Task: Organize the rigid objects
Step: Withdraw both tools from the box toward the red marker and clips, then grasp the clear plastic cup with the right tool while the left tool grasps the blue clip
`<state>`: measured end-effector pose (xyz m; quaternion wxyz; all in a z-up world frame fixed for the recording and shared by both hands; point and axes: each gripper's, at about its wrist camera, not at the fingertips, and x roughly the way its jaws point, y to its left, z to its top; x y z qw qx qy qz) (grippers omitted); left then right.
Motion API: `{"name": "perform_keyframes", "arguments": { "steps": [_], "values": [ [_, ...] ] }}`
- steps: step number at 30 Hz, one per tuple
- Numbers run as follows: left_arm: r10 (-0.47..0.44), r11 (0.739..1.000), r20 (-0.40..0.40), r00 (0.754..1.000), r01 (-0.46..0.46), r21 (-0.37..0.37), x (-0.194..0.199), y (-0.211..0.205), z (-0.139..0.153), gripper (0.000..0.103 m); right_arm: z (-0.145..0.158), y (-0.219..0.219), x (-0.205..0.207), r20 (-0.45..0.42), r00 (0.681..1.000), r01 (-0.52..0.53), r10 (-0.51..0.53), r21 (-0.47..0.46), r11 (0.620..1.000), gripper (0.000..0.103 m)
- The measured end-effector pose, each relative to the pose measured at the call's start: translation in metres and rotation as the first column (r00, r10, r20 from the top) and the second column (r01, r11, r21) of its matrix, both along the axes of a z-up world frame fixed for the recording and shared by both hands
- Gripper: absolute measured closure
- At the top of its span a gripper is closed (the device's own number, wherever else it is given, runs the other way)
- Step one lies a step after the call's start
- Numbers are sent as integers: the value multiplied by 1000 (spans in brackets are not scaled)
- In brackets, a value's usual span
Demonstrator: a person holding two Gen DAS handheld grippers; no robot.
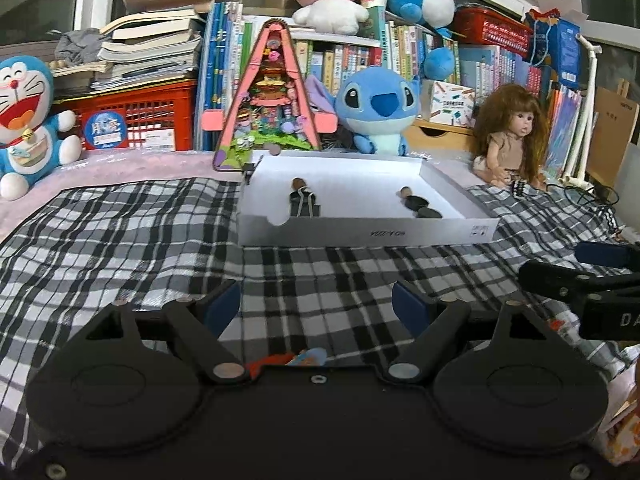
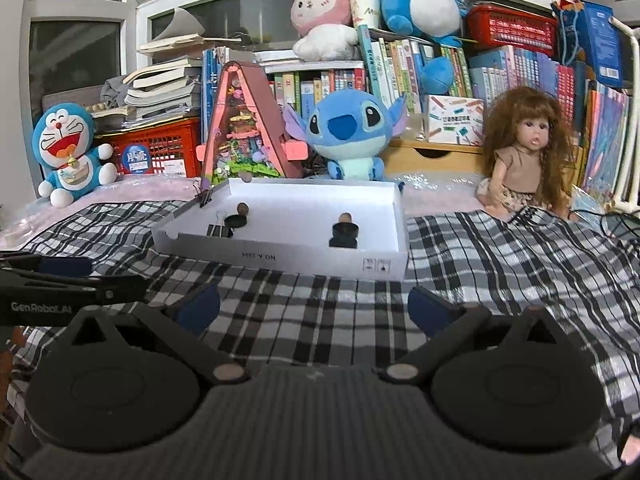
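Black-and-white checked cloth (image 1: 120,240) lies under both tools. Left hand-held gripper (image 1: 318,306) hovers above it, jaws wide apart and empty. Right hand-held gripper (image 2: 314,310) hovers likewise, spread fully, holding nothing. Just beyond them sits a shallow white box (image 2: 280,258) containing black binder clips (image 2: 220,230) and small dark round pieces (image 2: 343,234). Behind it stand a blue plush (image 2: 348,132), a doll (image 2: 520,156) and books (image 2: 400,68).

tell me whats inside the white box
Inside the white box: a binder clip and small dark round pieces. Its near wall hides part of the floor.
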<state>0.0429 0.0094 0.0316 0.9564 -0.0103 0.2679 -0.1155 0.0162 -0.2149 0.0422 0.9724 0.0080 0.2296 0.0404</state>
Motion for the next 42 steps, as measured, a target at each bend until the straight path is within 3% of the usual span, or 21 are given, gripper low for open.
{"name": "perform_keyframes", "arguments": {
  "steps": [32,42],
  "values": [
    [88,996,-32,996,-89,-28,-20,23,-19,26,-24,-11,-32,-24,999,39,-39,2,999,0],
    [69,997,-43,997,-71,-35,-29,21,-23,28,-29,-8,-38,-16,999,40,-41,-42,998,0]
  ]
}}
